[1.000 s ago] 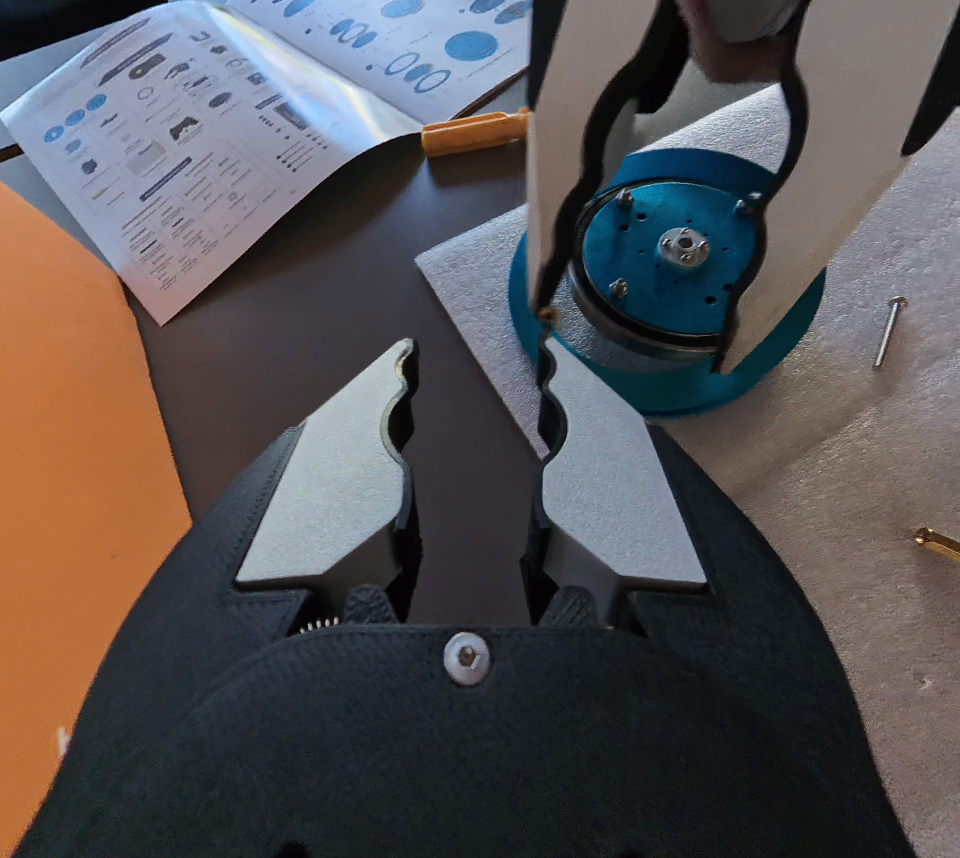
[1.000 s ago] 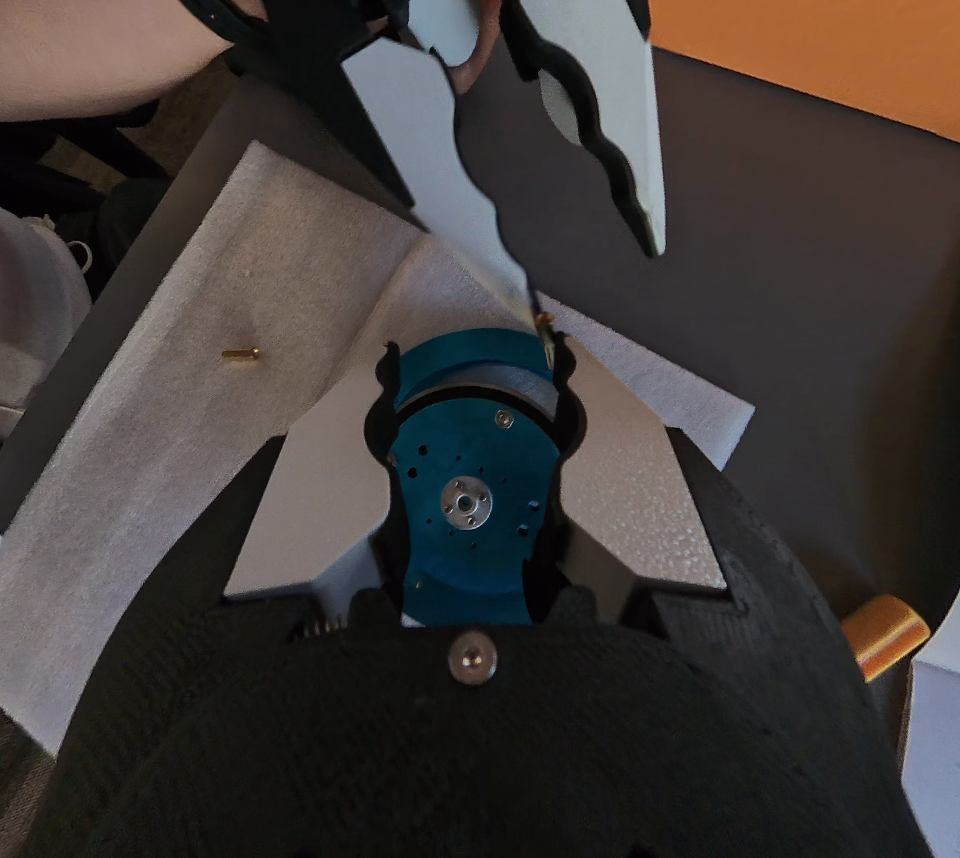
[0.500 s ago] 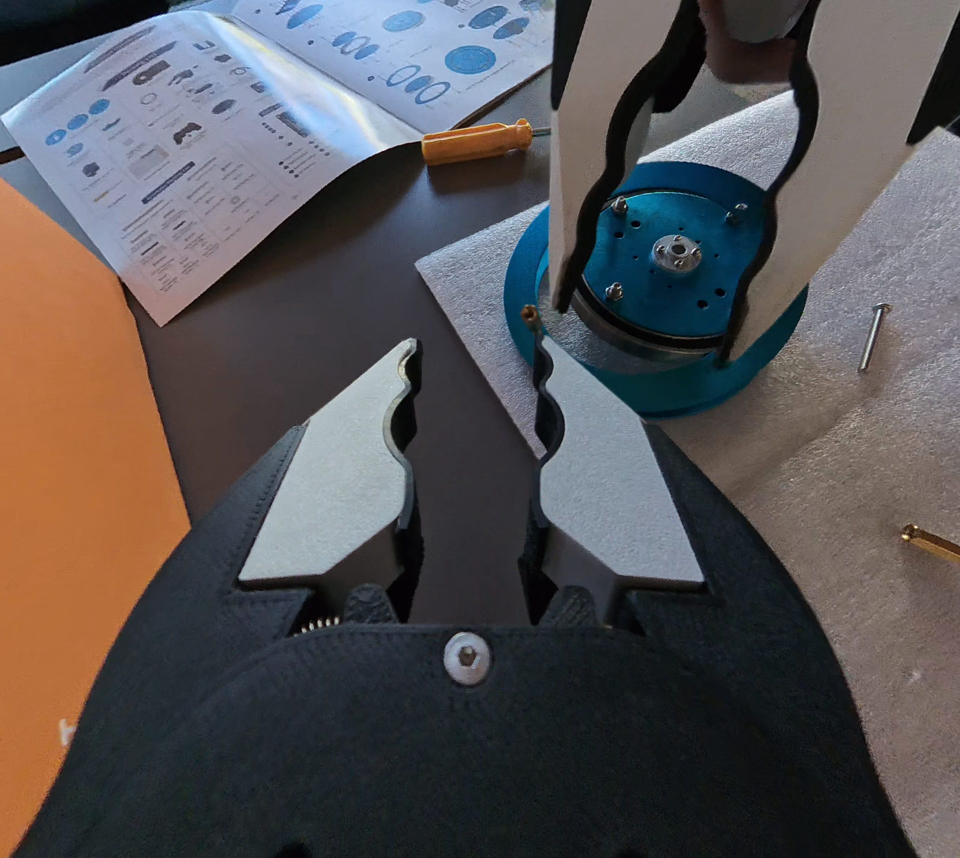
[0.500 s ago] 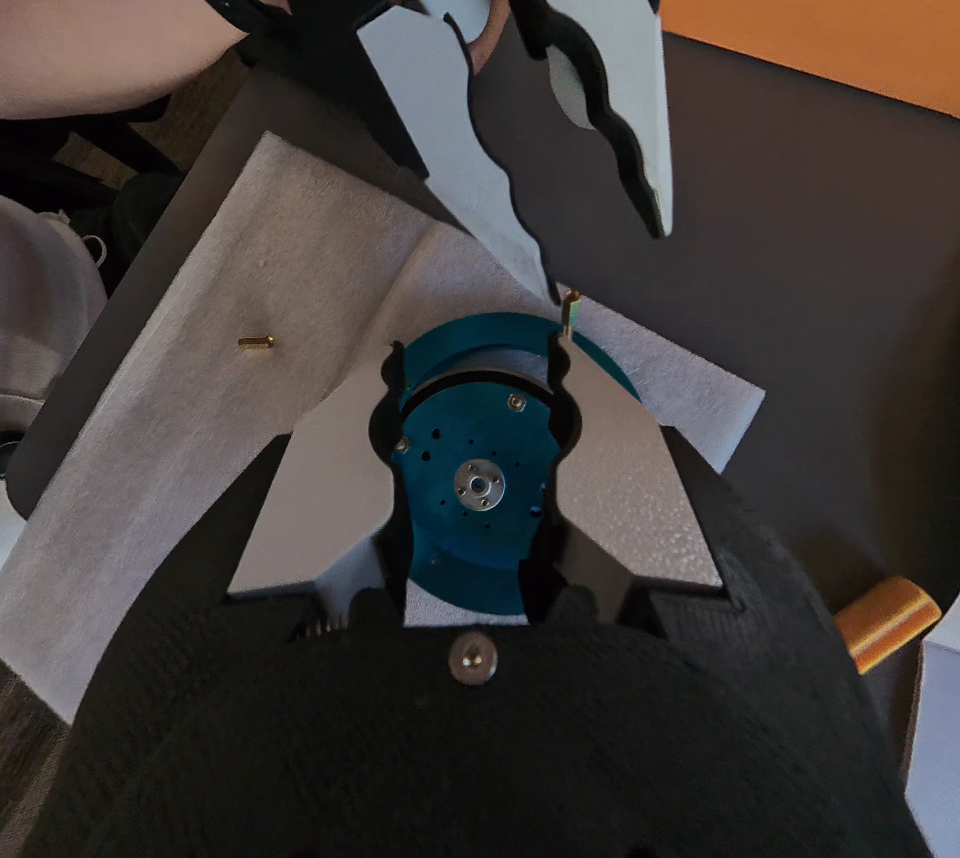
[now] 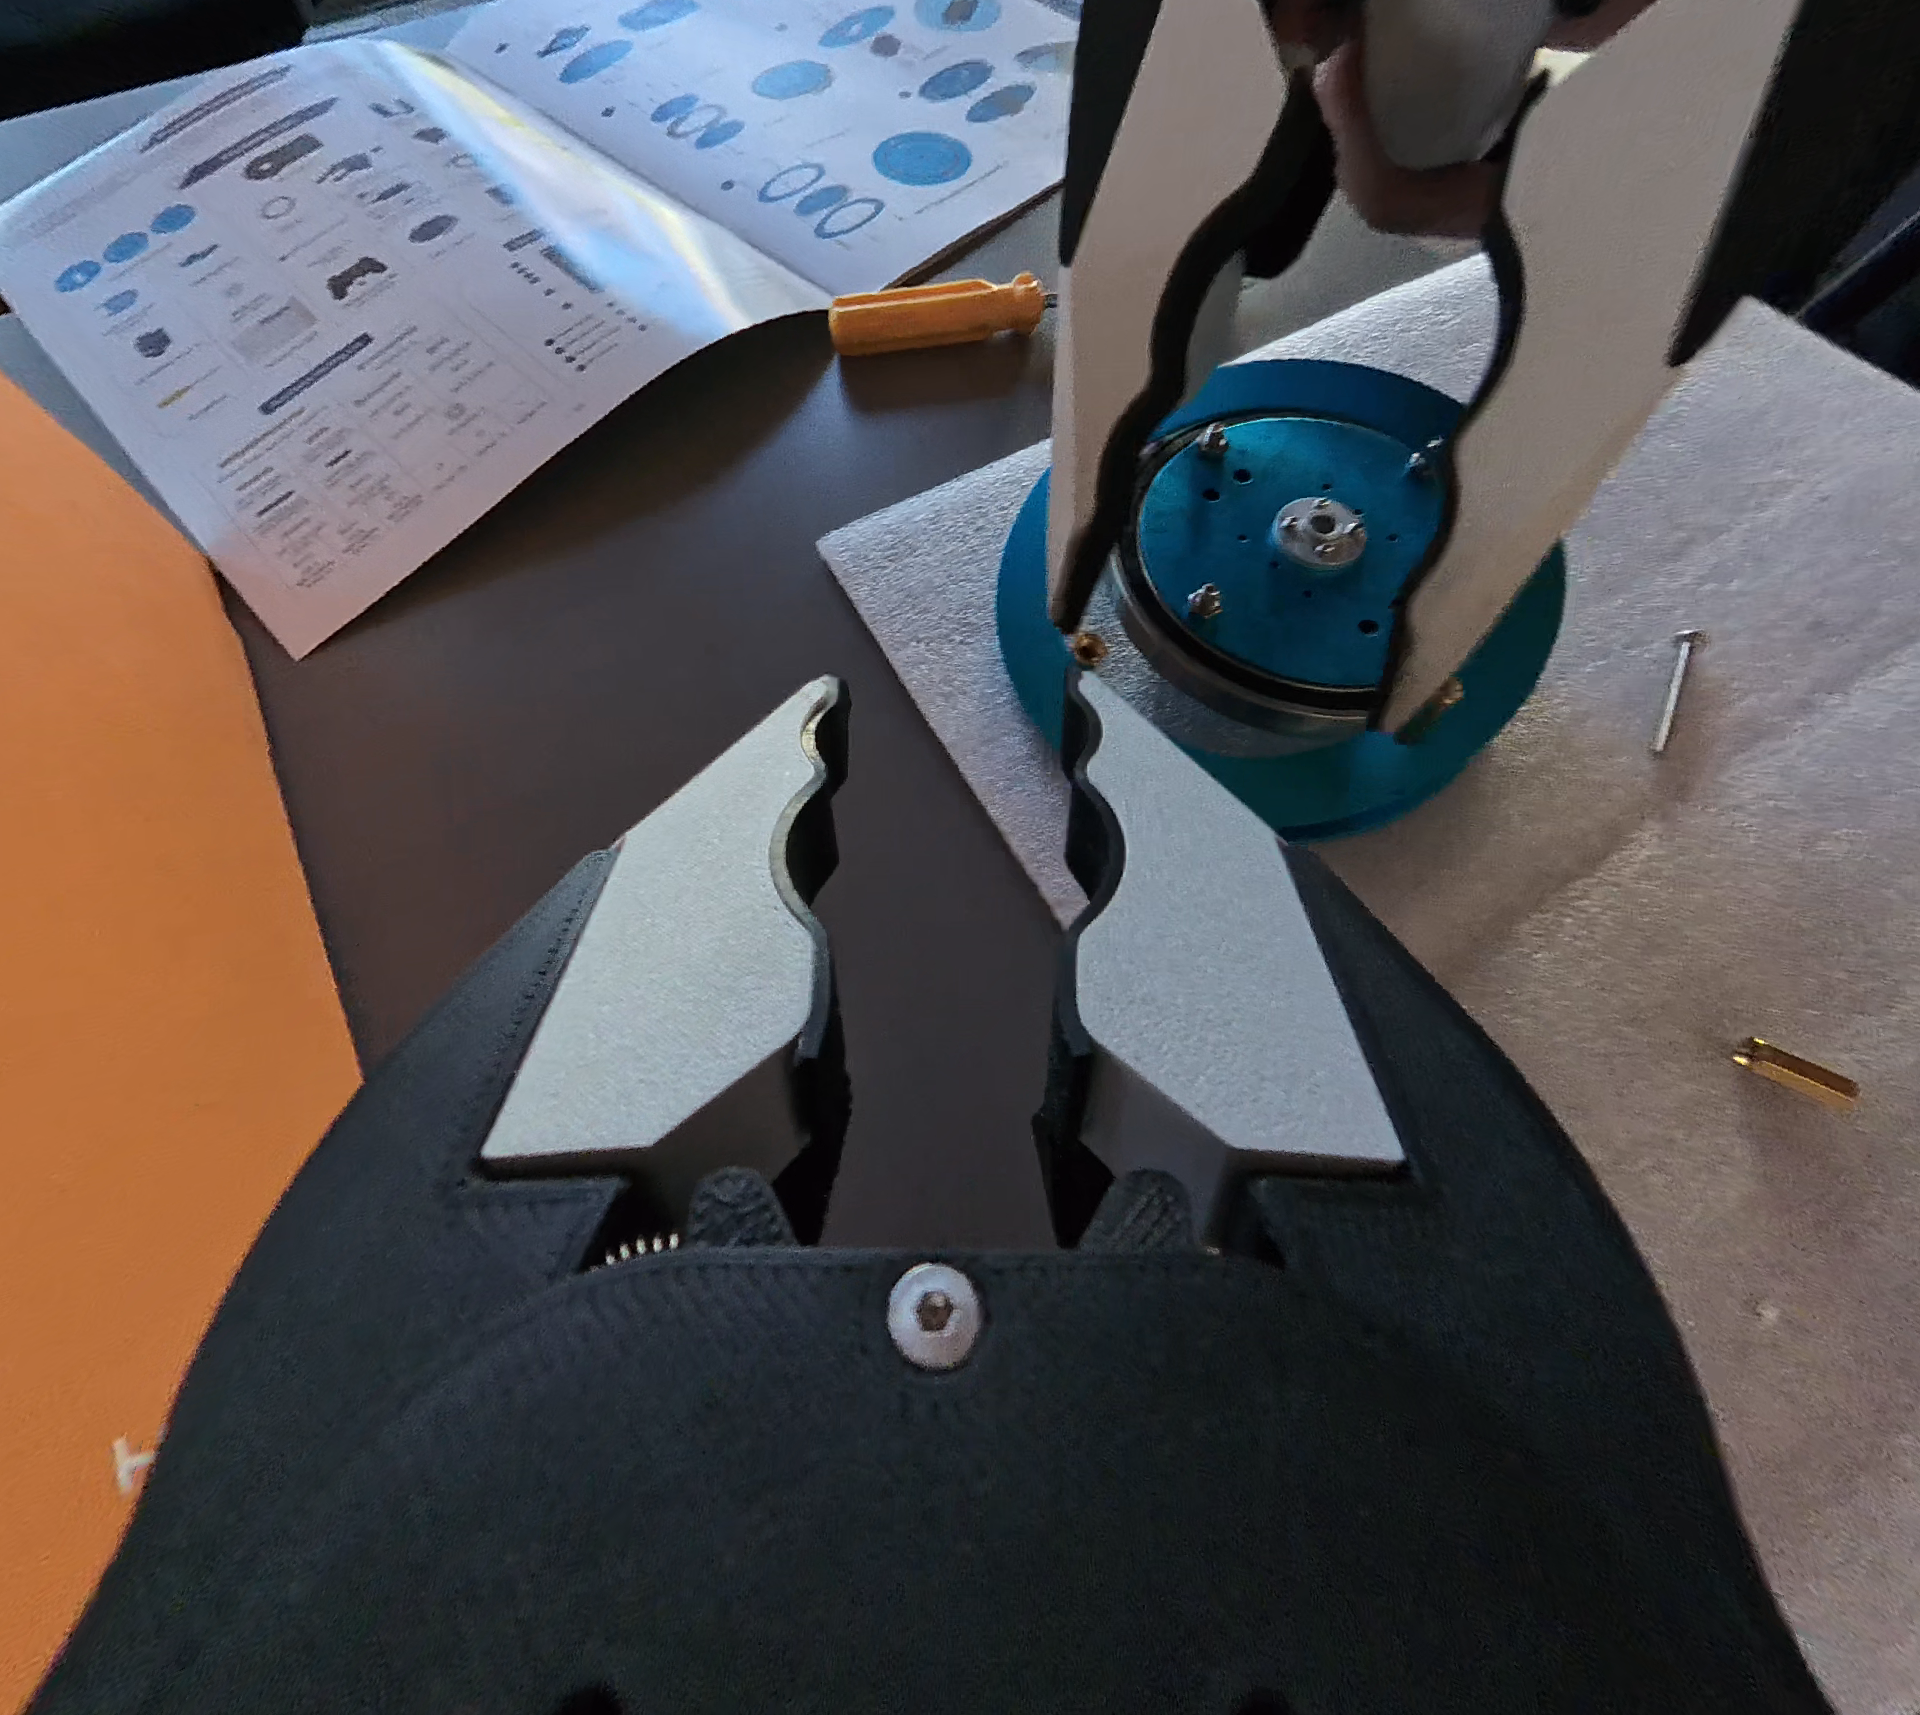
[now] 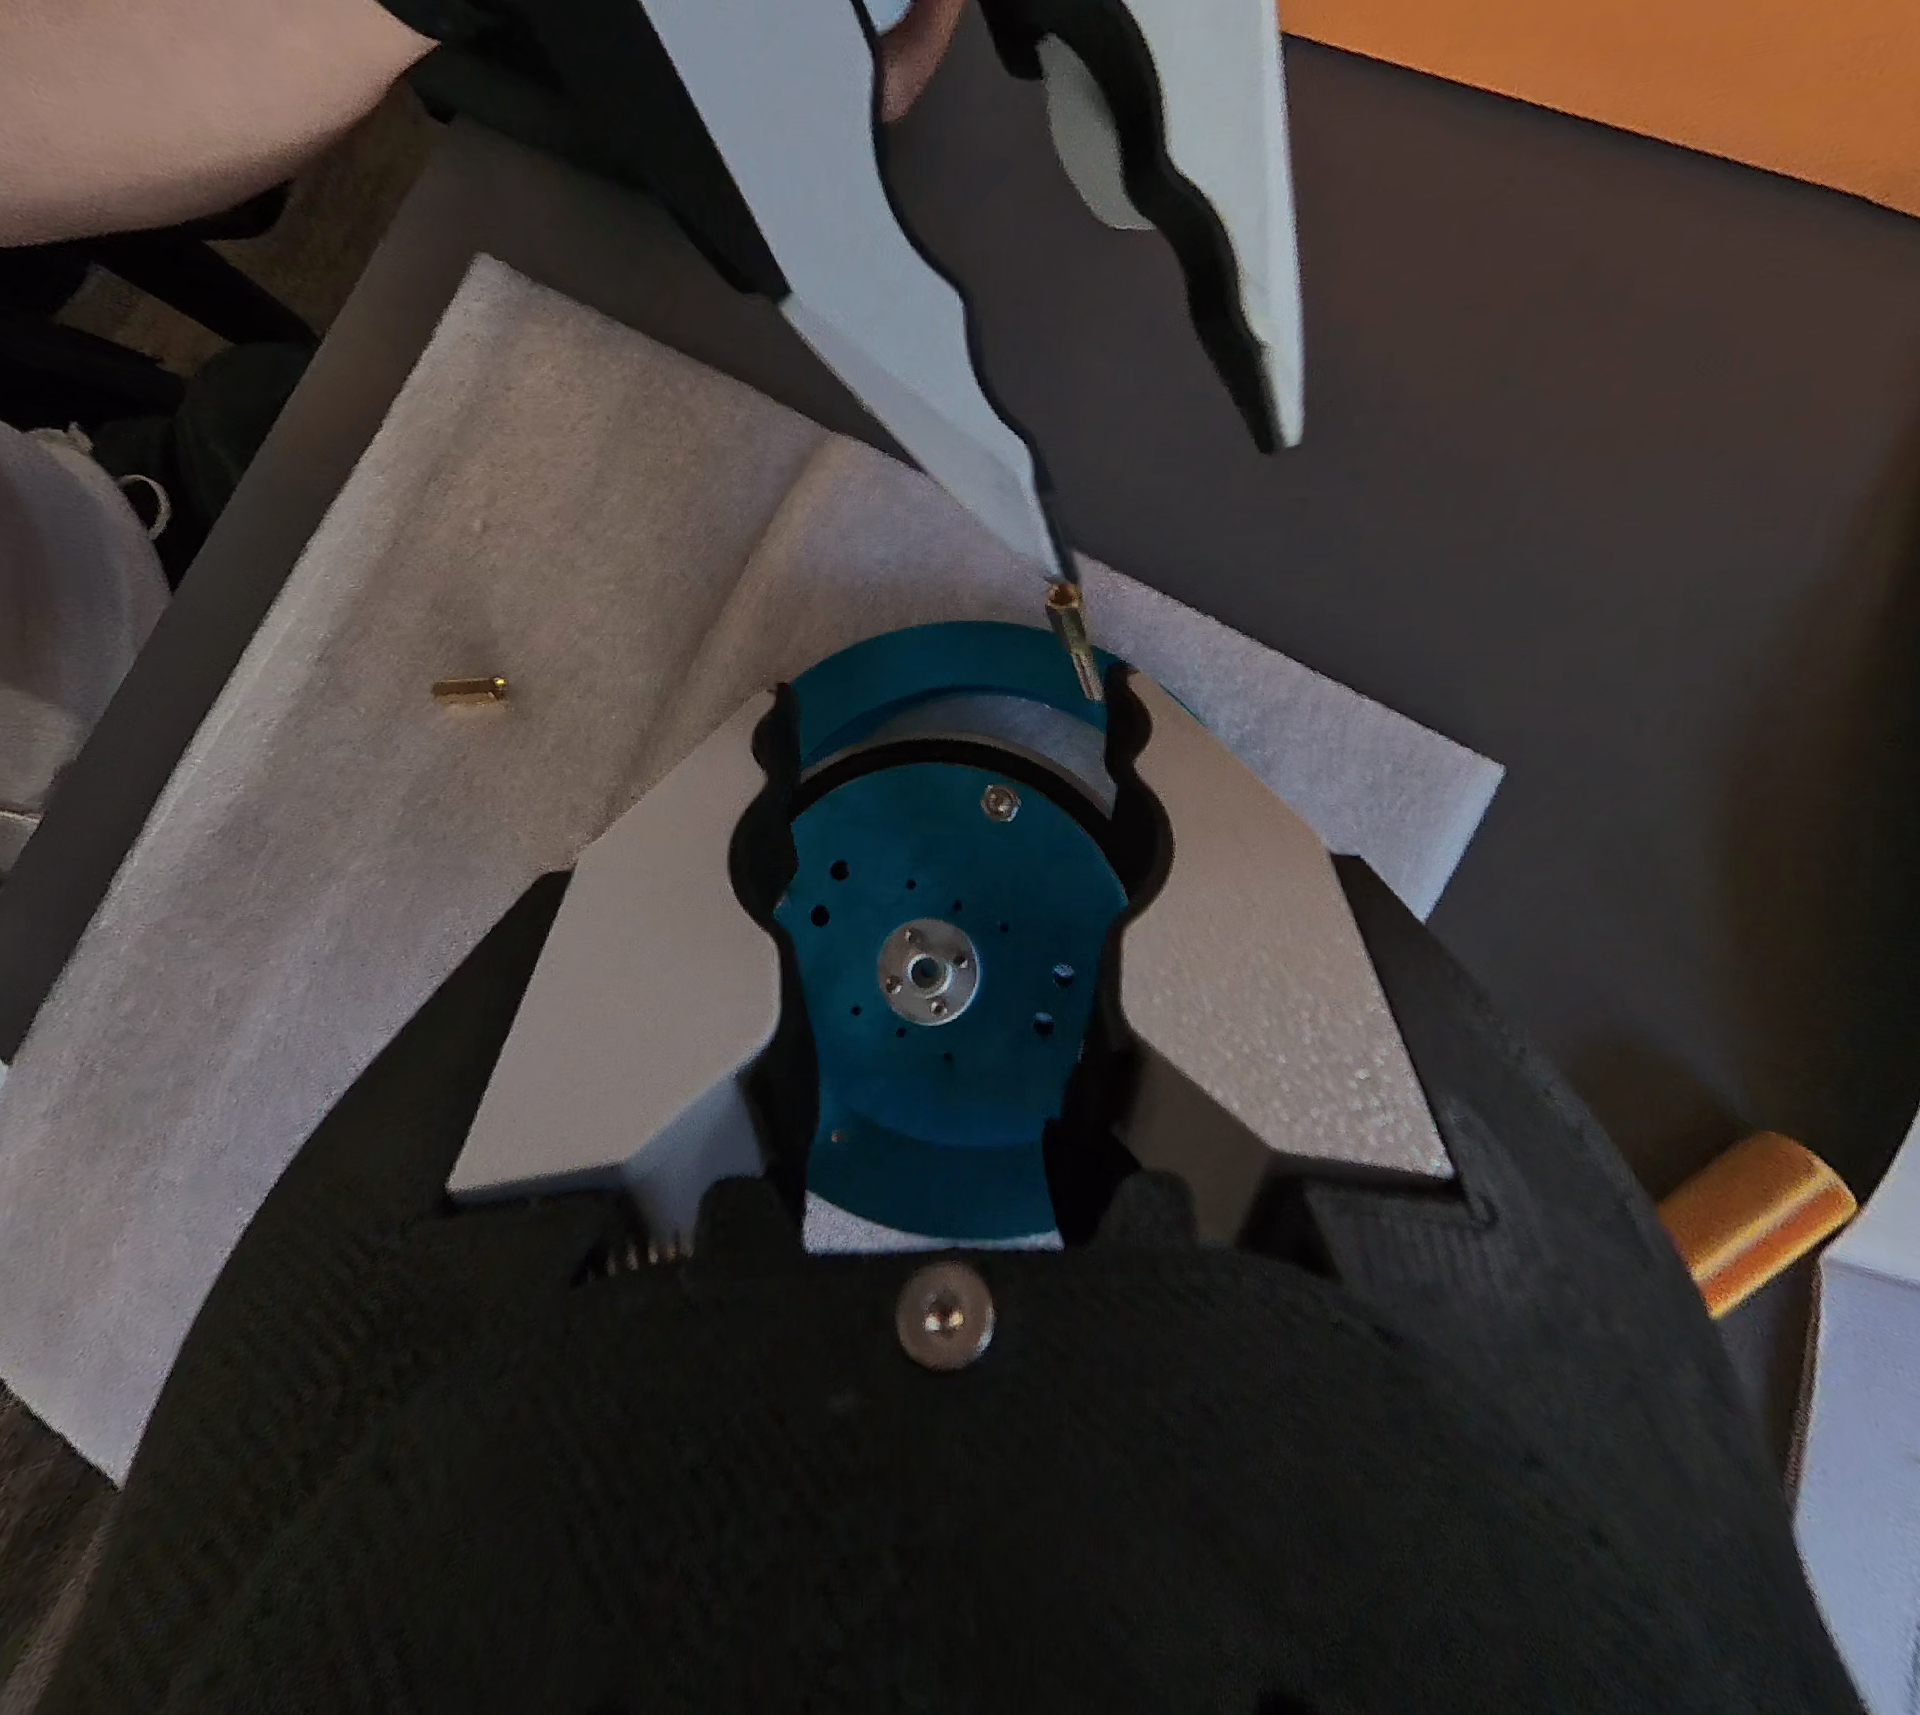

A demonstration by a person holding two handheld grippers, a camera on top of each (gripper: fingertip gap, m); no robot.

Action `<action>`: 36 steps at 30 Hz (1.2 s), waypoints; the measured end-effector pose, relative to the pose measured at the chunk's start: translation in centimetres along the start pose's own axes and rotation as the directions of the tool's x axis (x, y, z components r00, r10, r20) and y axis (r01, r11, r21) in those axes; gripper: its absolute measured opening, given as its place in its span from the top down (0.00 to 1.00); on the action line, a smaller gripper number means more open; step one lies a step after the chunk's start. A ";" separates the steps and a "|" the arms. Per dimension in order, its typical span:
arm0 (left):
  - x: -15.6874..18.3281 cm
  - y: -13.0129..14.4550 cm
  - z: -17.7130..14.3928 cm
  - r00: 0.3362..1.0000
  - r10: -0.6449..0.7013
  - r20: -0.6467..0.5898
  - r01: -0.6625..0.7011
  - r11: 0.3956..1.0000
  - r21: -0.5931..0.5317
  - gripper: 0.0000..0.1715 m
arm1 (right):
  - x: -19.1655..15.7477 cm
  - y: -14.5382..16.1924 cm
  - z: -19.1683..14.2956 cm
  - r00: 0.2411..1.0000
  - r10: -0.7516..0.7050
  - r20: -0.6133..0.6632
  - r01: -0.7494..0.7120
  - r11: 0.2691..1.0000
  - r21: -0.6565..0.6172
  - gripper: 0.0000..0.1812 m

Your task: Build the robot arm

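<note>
Now stands upright on blue motor assembly (image 6: 940,959) flange: brass standoff (image 6: 1070,639), leaning 0.5 s ago. Left gripper (image 5: 951,709) fingers parted, empty, one tip just beside standoff. Right gripper (image 6: 945,709) fingers clamp blue motor assembly on white foam sheet (image 6: 416,678), counter (image 5: 623,626) beneath.

- Blue disc assembly (image 5: 1288,543) — anodised-looking metal, matt.
- Foam sheet (image 5: 1714,834) beneath it — white, rough.
- Booklet (image 5: 499,211) beyond it: glossy paper.
- Brass-coloured standoff (image 6: 1070,637) at its rim: shiny metal.
</note>
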State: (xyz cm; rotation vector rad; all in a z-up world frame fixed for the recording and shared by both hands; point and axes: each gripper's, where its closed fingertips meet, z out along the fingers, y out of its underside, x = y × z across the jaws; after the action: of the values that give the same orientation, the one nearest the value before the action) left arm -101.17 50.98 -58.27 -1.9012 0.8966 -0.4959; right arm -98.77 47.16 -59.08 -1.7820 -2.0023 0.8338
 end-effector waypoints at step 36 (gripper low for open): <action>0.7 -0.1 0.6 0.999 0.044 -0.005 -0.045 0.999 -0.015 0.75 | -0.5 -0.4 0.2 0.999 -0.027 -0.040 0.027 1.000 -0.007 0.69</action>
State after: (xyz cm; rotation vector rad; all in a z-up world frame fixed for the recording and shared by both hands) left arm -100.32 50.82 -58.51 -1.8900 0.9460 -0.4684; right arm -99.14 46.65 -58.93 -1.7575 -2.0008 0.7783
